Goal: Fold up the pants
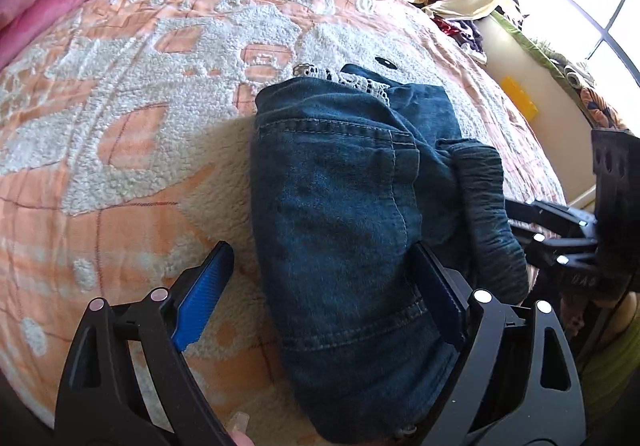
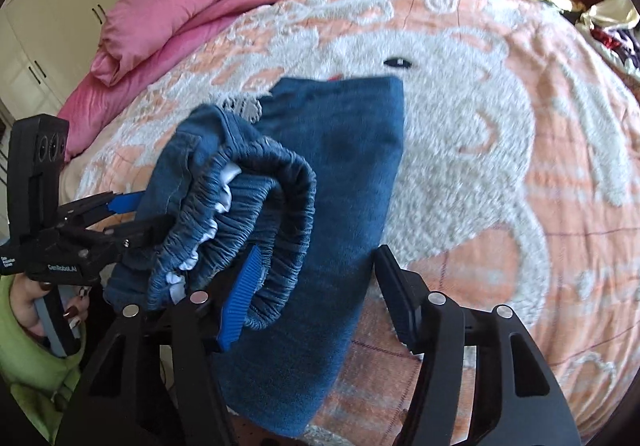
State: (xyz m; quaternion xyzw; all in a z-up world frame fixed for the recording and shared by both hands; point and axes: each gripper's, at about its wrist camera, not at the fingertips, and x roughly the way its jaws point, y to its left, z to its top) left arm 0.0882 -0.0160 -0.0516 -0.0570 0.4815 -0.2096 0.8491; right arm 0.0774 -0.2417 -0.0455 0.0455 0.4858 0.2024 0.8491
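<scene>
right wrist view: right gripper (image 2: 316, 294) gapes half-wide astride the pants (image 2: 320, 213), gripping nothing; left gripper (image 1: 320, 294) gapes wide astride them too. elastic waistband (image 2: 248, 205) beside it may spring open, undoing the fold.

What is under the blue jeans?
The jeans lie on a fuzzy peach-and-white blanket. The blanket directly beneath them is covered, so nothing there can be seen.

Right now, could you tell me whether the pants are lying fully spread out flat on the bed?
No, the pants sit folded into a compact bundle on the bedspread, waistband doubled over.
</scene>
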